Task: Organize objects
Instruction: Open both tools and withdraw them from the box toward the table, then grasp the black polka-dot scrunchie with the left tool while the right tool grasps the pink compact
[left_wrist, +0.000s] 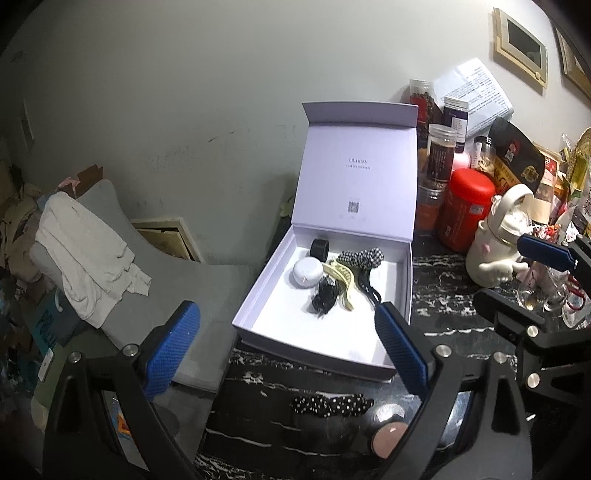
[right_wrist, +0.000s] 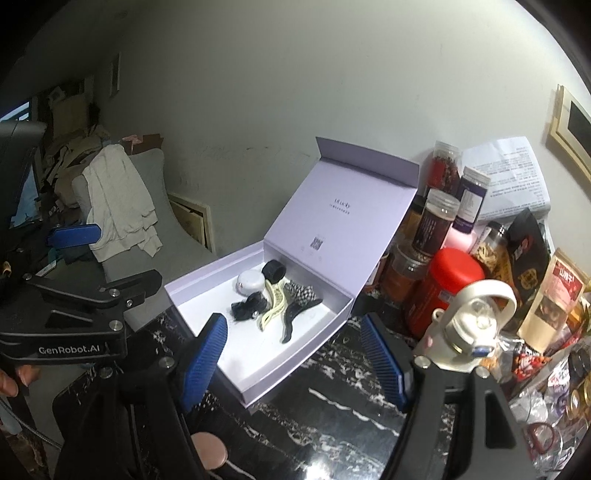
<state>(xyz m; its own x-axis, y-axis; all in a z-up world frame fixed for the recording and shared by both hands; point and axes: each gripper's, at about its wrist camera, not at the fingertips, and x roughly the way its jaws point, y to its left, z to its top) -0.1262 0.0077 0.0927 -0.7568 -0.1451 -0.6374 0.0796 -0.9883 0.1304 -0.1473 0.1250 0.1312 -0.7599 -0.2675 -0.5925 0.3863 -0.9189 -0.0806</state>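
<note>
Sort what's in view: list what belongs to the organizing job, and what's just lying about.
Job: box; inside it a white case, black ring, cream clip, checked bow; dotted bow and pink disc on the table.

Lying about: red tin, jars, white bottle, chair, towel.

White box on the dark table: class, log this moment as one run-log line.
white box: lid up, accessories inside | polka-dot hair tie: on table, outside box | left hand-held gripper: open, empty | right hand-held gripper: open, empty
</note>
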